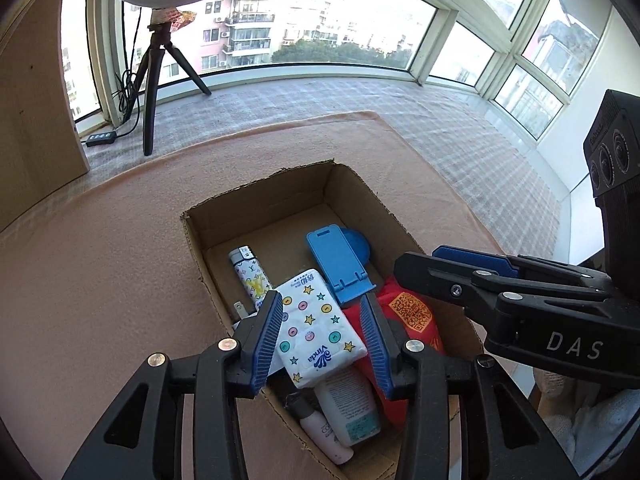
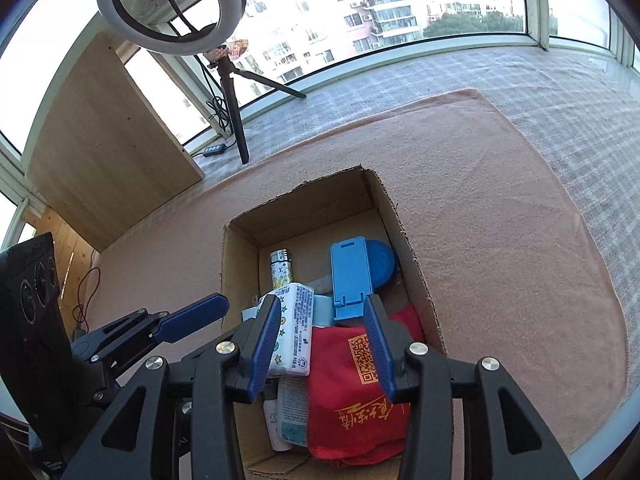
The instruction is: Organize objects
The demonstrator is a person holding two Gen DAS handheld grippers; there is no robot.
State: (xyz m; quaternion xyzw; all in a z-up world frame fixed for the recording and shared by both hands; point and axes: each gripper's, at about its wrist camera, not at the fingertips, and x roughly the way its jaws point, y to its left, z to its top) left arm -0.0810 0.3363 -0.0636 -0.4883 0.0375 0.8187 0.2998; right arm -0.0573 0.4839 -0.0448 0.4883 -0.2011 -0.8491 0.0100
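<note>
A: Firstly, what is shown in the left wrist view?

B: An open brown cardboard box [image 1: 256,216] is seen on a pinkish felt mat [image 1: 100,272]. The left gripper [image 1: 322,338] is held spread wide over the box, nothing clamped. Between its blue pads lies a white soft tissue pack printed with stars [image 1: 316,320], on top of a white plastic tube [image 1: 352,408] and a small white bottle [image 1: 324,436]. Farther in, a patterned lighter [image 1: 250,272] and a blue plastic phone stand [image 1: 340,264] are found; a red fabric pouch with a gold QR code [image 1: 412,316] lies to the right.

A: And the right wrist view?

B: The right gripper [image 2: 324,340] is likewise held open and empty, above the red pouch [image 2: 352,392]; the tissue pack [image 2: 294,332] is seen just left of it.

A: How might the tissue pack be handled?

B: It is judged light and squashy, with a slick wrapper. It would best be taken across its narrow width, near the middle, and squeezed gently.
</note>
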